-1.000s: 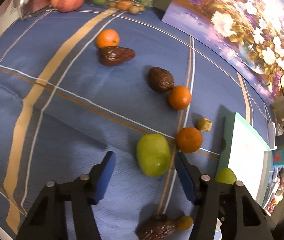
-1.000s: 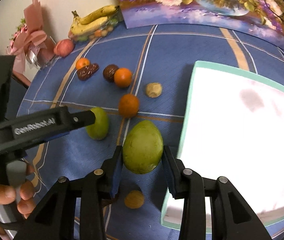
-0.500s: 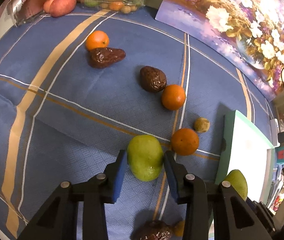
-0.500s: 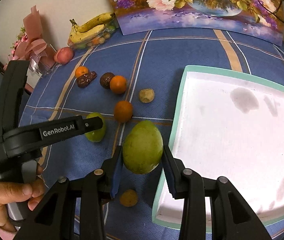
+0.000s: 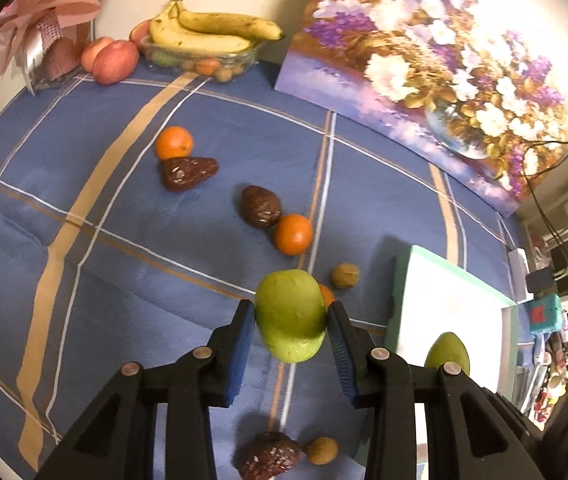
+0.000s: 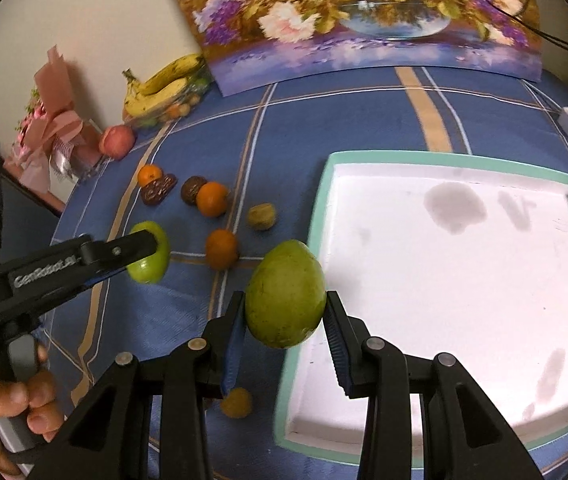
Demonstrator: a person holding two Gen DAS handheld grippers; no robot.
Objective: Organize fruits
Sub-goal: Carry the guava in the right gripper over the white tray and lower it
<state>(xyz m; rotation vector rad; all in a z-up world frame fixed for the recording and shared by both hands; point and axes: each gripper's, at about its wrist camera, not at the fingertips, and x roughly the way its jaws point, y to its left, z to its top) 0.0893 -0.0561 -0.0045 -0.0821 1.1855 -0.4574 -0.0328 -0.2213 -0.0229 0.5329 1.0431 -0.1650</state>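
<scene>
A round green fruit (image 5: 289, 320) hangs above the blue cloth, and my left gripper (image 5: 290, 308) is shut on it with both blue pads against its sides. A green mango (image 6: 284, 294) is gripped the same way in my right gripper (image 6: 284, 298), which holds it over the left rim of the white, teal-edged tray (image 6: 443, 157). From the right wrist view the left gripper (image 6: 146, 246) shows side-on with its green fruit (image 6: 150, 258). Loose on the cloth lie oranges (image 5: 292, 234) (image 5: 174, 142), dark brown fruits (image 5: 262, 206) (image 5: 188, 172) and a small tan fruit (image 5: 345, 275).
Bananas (image 5: 208, 32) on a clear dish, red apples (image 5: 114, 62) and a pink bouquet (image 5: 44, 20) stand along the far edge. A flower painting (image 5: 423, 60) leans at the back. A brown fruit (image 5: 270, 460) and a tan one (image 5: 322, 450) lie close below the left gripper. A hand (image 6: 4, 400) holds the left gripper.
My left gripper shut on the green fruit and lifted it off the cloth. My right gripper carried the mango rightward to the tray's left rim.
</scene>
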